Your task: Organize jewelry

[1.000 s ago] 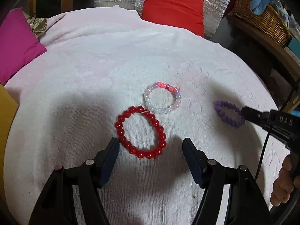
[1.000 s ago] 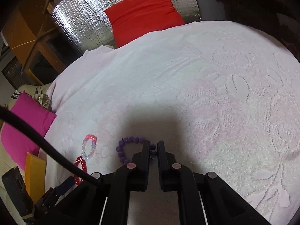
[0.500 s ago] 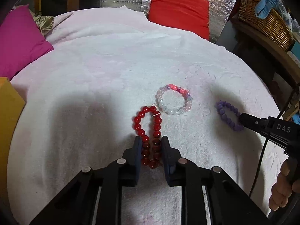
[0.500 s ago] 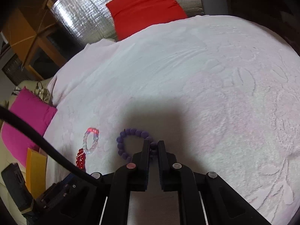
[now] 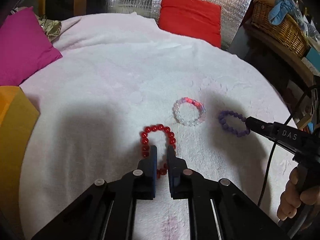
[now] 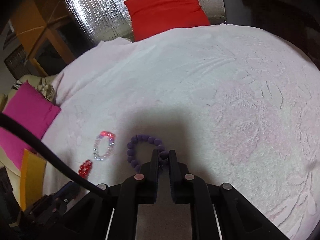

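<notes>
Three bead bracelets lie on a white towel (image 5: 100, 100). My left gripper (image 5: 162, 148) is shut on the near end of the red bracelet (image 5: 158, 128), whose loop arches past the fingertips. A pink-and-white bracelet (image 5: 188, 123) lies free just beyond it, to the right. Further right, my right gripper (image 5: 248, 123) is shut on the purple bracelet (image 5: 226, 124). In the right wrist view, purple beads sit pinched between the fingers of the right gripper (image 6: 163, 153), and the rest of the purple bracelet (image 6: 132, 156) curls off to the left. The pink-and-white bracelet (image 6: 104, 146) and part of the red bracelet (image 6: 85, 167) show left of it.
A magenta cushion (image 5: 22, 50) lies at the towel's left edge, with a yellow box (image 5: 14, 130) in front of it. A red cushion (image 5: 190, 20) leans on a silver foil panel at the back. A wicker basket (image 5: 280, 32) stands on a shelf at the right. A hand (image 5: 290, 200) holds the right gripper.
The left jaws went from wide open to shut on the red bracelet's near end, squeezing its round loop narrow. The right gripper stayed shut on the purple bracelet and shifted slightly.
</notes>
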Demonstrator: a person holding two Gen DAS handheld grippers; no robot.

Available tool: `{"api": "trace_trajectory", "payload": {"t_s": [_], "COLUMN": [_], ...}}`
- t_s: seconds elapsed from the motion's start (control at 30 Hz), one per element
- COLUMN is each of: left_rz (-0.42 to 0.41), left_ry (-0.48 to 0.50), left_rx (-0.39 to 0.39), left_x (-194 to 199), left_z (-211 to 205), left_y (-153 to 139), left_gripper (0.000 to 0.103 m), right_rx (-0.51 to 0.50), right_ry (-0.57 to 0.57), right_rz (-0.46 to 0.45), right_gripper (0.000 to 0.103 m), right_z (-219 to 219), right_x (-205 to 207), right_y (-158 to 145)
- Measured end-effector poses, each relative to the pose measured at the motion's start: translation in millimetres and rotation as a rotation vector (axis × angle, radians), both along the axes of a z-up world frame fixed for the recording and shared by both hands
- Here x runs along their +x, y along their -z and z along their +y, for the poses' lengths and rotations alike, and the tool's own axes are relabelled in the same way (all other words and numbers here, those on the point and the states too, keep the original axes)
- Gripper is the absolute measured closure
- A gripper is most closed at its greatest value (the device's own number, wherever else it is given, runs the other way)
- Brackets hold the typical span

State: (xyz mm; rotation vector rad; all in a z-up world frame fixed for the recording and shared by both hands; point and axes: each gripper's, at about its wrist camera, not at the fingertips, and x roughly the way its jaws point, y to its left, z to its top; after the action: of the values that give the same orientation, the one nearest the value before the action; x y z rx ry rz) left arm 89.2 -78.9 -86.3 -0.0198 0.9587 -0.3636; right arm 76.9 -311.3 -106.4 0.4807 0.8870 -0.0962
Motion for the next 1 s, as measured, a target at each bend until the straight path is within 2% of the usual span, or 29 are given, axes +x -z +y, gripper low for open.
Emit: {"api": "trace_trajectory", "payload": {"t_s": [0.23,0.43,0.5,0.57,0.6,0.77,0.87,1.0], "left_rz": [-0.023,-0.031,-0.03,-0.024,-0.019,-0.019,0.005,-0.035], "left_ry": [0.005,-0.008,-0.013,-0.024,-0.028,-0.016,-0.024,-0.013], "left_rx": [-0.009,0.01,0.026,0.034,0.035,0.08,0.117,0.169], "left_x": [-10,-11,-8,-5,-3,2,7,5], "left_z": [16,20,19,18,17,4,-3,-13], "left_y": [-11,-8,-7,-4,-3,9,22,25], "left_gripper": [0.093,0.092,0.081,0.048,0.042,0.036,0.035,0.035], "right_rx": [0.074,0.079,0.067,0.053,0.051,0.052,0.056,0.057], "right_ry": [0.003,-0.012,-0.022,-0.023,-0.022,-0.004,-0.001,-0.003], "right_rz": [-0.109,-0.161,-0.167,-0.169,-0.167,-0.164,-0.161,-0.164], "right_gripper": [0.093,0.093,0.093,0.093,0.093,0.093,0.093,0.093], "right_z": [8,28,35,36,37,33,31,31], "right_x": [-13,-21,-20,-20,-23,-21,-20,-21], "right_y": [-23,-34,-36,-35,-35,-32,-31,-32]}}
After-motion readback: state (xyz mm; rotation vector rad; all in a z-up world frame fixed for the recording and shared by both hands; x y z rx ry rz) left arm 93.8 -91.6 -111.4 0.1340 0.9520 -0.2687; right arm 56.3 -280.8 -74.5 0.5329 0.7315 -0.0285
